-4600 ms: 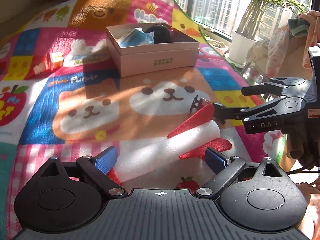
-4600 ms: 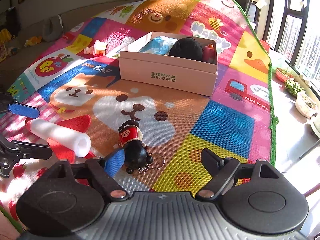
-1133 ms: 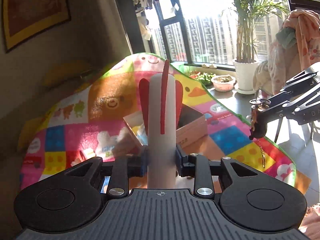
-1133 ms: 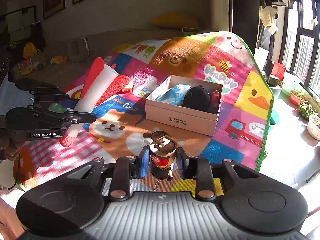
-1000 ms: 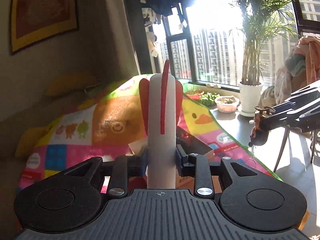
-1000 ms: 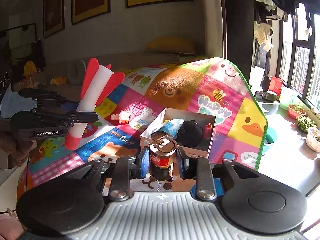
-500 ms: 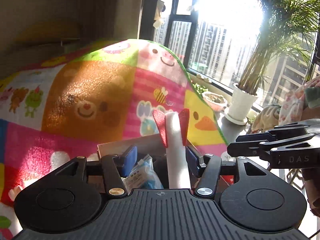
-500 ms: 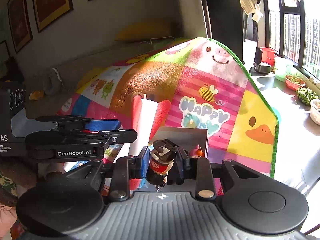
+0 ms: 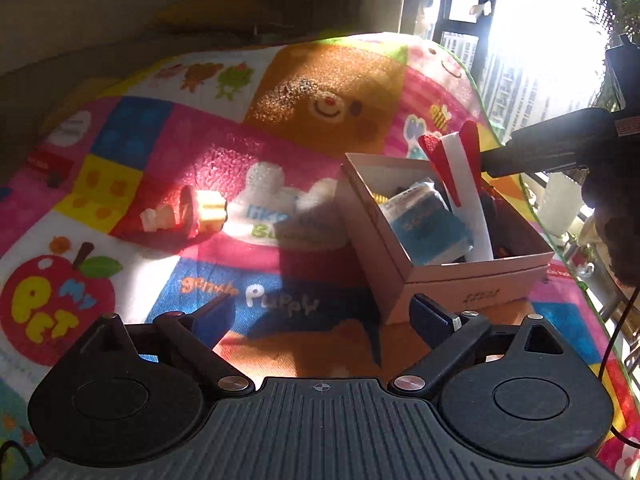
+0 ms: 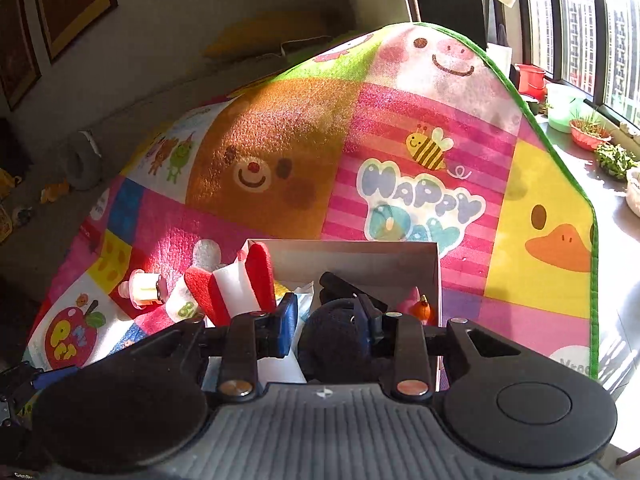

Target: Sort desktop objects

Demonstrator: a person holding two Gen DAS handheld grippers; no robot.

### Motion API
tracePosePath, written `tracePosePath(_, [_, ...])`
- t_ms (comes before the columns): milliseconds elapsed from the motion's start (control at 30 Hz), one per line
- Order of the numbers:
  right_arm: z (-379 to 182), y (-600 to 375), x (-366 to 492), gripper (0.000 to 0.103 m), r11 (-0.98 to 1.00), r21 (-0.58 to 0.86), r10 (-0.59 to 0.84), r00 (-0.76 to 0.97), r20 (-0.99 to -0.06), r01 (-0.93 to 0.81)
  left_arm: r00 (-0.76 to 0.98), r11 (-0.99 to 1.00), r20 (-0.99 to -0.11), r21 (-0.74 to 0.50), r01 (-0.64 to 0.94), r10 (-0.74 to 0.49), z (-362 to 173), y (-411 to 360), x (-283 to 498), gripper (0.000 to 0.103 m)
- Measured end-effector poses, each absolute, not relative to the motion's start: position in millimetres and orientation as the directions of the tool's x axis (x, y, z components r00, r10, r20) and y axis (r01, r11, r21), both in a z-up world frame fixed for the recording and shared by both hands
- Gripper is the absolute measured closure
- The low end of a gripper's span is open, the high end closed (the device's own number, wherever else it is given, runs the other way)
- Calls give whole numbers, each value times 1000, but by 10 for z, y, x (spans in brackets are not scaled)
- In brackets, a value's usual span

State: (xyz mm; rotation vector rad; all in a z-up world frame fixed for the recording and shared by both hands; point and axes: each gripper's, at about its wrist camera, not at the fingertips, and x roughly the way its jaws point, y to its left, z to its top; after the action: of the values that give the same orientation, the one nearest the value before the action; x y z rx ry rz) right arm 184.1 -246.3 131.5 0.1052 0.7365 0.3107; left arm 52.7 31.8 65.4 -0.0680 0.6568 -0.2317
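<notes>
A pink cardboard box (image 9: 476,276) stands on the cartoon play mat (image 9: 160,160). A white foam rocket with red fins (image 9: 464,184) leans upright inside it, beside a blue packet (image 9: 428,224). My left gripper (image 9: 320,316) is open and empty, pulled back in front of the box. My right gripper (image 10: 326,326) hovers directly over the box (image 10: 400,256) with its jaws partly apart; nothing shows between them. Below it lie a black round object (image 10: 336,340) and a small pink-and-orange toy (image 10: 420,306). The rocket also shows in the right wrist view (image 10: 244,284). The doll keychain is not visible.
A small white, red and yellow toy (image 9: 188,212) lies on the mat left of the box; it also shows in the right wrist view (image 10: 144,286). The mat's green edge (image 10: 560,152) drops off to the right toward window plants (image 10: 612,156).
My left gripper let go of the foam rocket in the box and backed away. My right gripper moved over the box and opened; the doll keychain it held is gone from its jaws.
</notes>
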Motion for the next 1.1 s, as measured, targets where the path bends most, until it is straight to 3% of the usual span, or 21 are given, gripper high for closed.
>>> tracePosePath(100, [1332,-2258,1775,78,961,152,275,731,-625,-231,801,985,-574,-104,135,-170,666,463,389,3])
tracePosePath(200, [1572,-2109,1590,78,977,61,207,824,-527,-206,830,997,-554,-60,42,-68,659,663,296,1])
tracePosePath(300, [1896,-1867,1412,76,955,33,275,845,-459,-294,832,992,-555,-103,-69,0,608,935,299,0])
tracePosePath(333, [1969,-1747,1398,66,939,47,322,824,-467,-340,828,987,-561,-129,-93,5,587,1026,291,0])
tracePosePath(367, [2010,-1609,1406,51,922,65,364,797,-482,-382,825,983,-565,-150,-108,4,564,1096,283,0])
tracePosePath(433, [1999,-1290,1490,37,888,111,433,733,-525,-446,823,980,-568,-162,-114,2,526,1198,221,0])
tracePosePath(600, [1440,-300,1880,36,853,129,456,602,-655,-506,820,985,-572,-143,-96,-3,439,1300,78,0])
tracePosePath(800, [748,494,2386,37,892,15,325,616,-718,-453,817,985,-577,-148,-94,-9,367,1388,-60,0])
tracePosePath(867, [637,502,2514,61,899,32,307,577,-757,-436,821,987,-571,-140,-81,-13,356,1393,-91,0])
tracePosePath(1033, [784,239,2254,61,870,110,385,524,-760,-480,821,988,-568,-148,-32,-58,314,1313,-34,0])
tracePosePath(1100, [842,35,2064,61,820,256,487,389,-782,-513,821,989,-564,-148,1,-86,304,1251,-32,0])
